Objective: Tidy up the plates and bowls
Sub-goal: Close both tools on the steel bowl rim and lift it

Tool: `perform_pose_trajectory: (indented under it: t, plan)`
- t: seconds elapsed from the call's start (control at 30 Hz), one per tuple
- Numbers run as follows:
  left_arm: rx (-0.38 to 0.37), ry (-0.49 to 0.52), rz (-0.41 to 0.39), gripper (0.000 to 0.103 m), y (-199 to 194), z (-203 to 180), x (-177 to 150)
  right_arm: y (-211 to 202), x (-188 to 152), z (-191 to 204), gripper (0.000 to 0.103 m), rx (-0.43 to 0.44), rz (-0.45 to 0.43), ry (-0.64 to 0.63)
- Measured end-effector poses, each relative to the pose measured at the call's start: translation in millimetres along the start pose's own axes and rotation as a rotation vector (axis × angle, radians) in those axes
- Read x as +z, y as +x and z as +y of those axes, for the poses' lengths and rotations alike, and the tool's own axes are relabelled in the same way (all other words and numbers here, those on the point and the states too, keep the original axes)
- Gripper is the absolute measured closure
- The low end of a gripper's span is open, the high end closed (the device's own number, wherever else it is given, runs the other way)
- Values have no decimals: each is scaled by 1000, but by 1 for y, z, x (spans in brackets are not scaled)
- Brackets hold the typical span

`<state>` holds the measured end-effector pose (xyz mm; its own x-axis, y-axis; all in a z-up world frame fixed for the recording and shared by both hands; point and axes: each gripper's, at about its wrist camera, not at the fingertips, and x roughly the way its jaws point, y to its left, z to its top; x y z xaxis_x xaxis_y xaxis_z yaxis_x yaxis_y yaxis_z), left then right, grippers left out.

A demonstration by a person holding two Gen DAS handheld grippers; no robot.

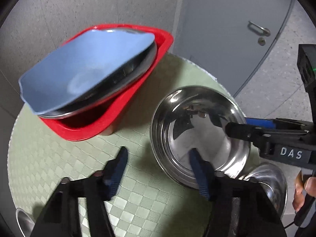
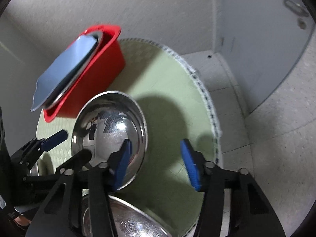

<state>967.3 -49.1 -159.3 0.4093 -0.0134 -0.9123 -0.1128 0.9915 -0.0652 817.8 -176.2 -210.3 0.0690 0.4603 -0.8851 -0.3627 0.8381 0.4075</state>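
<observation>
Now both my claws straddle opposite sides of the rim of a steel bowl (image 1: 199,136) on the round worktop (image 1: 59,158), neither gripping: the left claw (image 1: 160,169) stands partly open, one pad inside the bowl and one out over the cloth; the right claw (image 2: 156,162) likewise, its left pad within the bowl and its right pad outside. No pad plainly presses the wall. I judge this the pick-up step, with the bowl bound for the red tub (image 1: 126,116) behind it, where a blue plate (image 1: 85,67) lies tilted atop a steel plate (image 1: 136,67). Next I must close each claw on the thin rim and lift level. The bowl is polished, mirror-bright, round and slippery-looking; the plate is matte, wavy-edged; the tub is glossy plastic; the green cloth is woven in checks. Another steel bowl (image 1: 272,179) sits just beside the first.
</observation>
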Motion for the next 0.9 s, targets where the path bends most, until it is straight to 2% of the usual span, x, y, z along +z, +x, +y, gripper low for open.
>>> perform_pose_trajectory:
  t: [0.07, 0.1, 0.17, 0.2, 0.4, 0.67, 0.8, 0.9]
  plan:
    - [-17, 5, 24, 67, 10, -3, 3, 6, 0, 0, 72, 15, 21, -7]
    - [-27, 10, 29, 76, 14, -4, 4, 9, 0, 0, 74, 24, 29, -6]
    - [-27, 22, 19, 78, 14, -7, 6, 12, 0, 0, 85, 42, 30, -3]
    - [-26, 29, 8, 80, 12, -6, 6, 12, 0, 1, 87, 51, 22, 0]
    - [-58, 64, -62, 81, -8, -7, 5, -13, 0, 9, 87, 6, -62, 3]
    - [-114, 116, -158, 81, -53, -8, 3, -71, -6, 22, 87, -44, -228, 46]
    - [-162, 158, -164, 81, -78, -8, -8, -98, -17, 31, 87, -61, -272, 72]
    - [-202, 205, -150, 81, -88, -8, -24, -113, -37, 34, 87, -78, -282, 110]
